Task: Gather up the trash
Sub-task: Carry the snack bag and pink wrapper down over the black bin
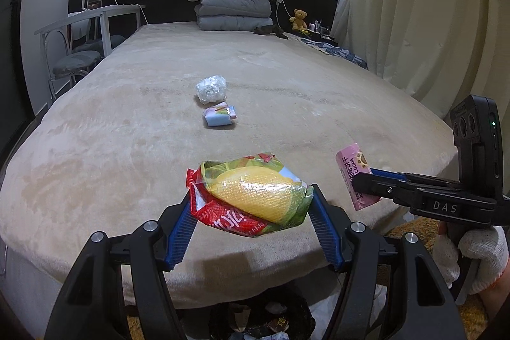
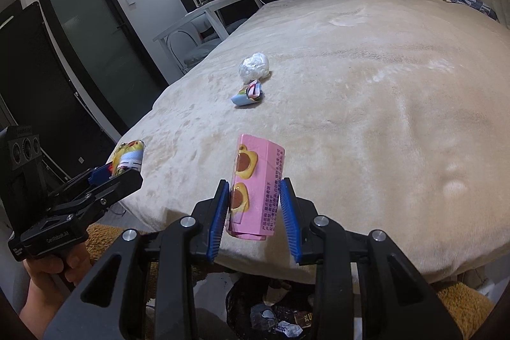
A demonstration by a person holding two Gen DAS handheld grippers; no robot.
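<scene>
My left gripper (image 1: 251,206) is shut on a crumpled snack bag (image 1: 251,196), yellow, green and red, held above the near edge of the bed. The same bag (image 2: 127,156) and left gripper (image 2: 122,169) show at the left of the right wrist view. My right gripper (image 2: 255,203) is shut on a pink cookie box (image 2: 258,180), standing upright between the blue pads; this box (image 1: 352,171) appears at the right of the left wrist view. Farther up the bed lie a crumpled clear plastic ball (image 1: 211,89) (image 2: 254,66) and a small blue-and-pink packet (image 1: 220,117) (image 2: 248,94).
A bin lined with a black bag (image 2: 271,308) (image 1: 261,321) holding wrappers sits on the floor below the bed's near edge. Beige blanket (image 1: 255,69) covers the bed; folded quilts and a pillow (image 1: 234,7) lie at its head. A white table and chairs (image 1: 86,34) stand left.
</scene>
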